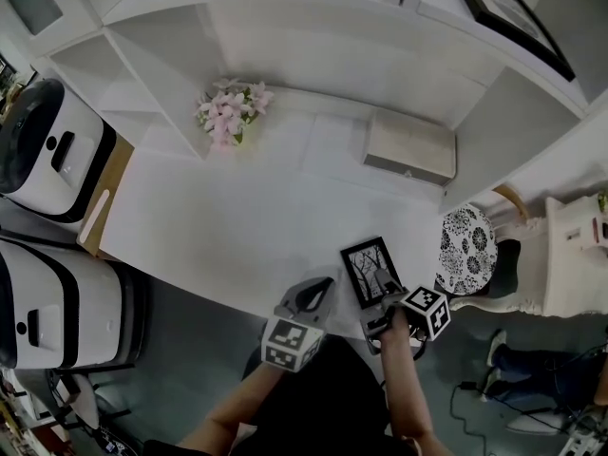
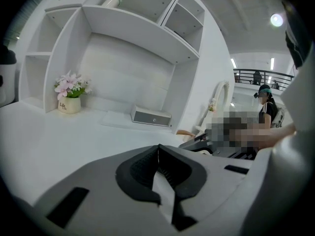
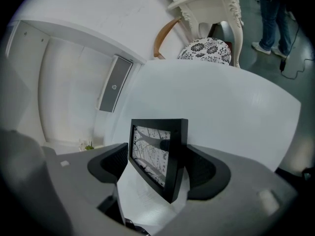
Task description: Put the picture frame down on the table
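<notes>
By the bench's (image 1: 237, 217) front edge, the right gripper (image 1: 385, 290) is clasping the picture frame (image 3: 158, 154) between its jaws; the left gripper's (image 2: 158, 151) jaws are pressing together, empty

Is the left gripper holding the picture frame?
No: the left gripper has its jaws together, empty; the picture frame sits in the right gripper.

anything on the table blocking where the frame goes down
Nothing visible. The table below the picture frame, held by the right gripper, is bare; the flowers and grey box stand far back.
</notes>
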The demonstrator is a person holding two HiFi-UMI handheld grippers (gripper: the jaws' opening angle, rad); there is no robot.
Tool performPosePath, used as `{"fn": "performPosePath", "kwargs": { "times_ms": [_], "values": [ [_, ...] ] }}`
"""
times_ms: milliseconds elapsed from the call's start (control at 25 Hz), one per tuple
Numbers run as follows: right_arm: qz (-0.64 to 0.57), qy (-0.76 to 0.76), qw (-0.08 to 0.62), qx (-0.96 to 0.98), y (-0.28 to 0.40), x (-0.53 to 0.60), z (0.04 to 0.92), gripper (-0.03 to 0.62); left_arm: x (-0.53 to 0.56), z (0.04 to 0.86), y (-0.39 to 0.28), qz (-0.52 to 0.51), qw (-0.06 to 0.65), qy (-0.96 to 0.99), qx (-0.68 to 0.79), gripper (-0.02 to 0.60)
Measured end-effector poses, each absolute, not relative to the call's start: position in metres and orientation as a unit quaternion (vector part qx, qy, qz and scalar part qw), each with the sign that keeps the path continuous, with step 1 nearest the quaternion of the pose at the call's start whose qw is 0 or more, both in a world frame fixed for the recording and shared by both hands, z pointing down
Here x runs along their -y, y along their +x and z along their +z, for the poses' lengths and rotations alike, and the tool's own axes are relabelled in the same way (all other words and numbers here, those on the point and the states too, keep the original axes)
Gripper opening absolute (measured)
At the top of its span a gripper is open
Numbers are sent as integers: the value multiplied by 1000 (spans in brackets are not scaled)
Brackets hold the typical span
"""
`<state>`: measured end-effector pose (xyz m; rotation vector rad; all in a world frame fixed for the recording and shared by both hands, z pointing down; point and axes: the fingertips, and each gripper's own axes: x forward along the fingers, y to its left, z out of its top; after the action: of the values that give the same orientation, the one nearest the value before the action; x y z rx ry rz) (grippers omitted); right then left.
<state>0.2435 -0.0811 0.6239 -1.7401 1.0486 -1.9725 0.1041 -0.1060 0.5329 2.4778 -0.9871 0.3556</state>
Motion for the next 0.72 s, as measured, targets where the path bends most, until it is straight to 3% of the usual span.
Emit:
{"fn": "performPosePath", "kwargs": {
  "times_ms": [720],
  "values": [
    [-695,-604,169,-351,236,52,624,350,106,525,121,128,213,913,323,12]
  ]
}}
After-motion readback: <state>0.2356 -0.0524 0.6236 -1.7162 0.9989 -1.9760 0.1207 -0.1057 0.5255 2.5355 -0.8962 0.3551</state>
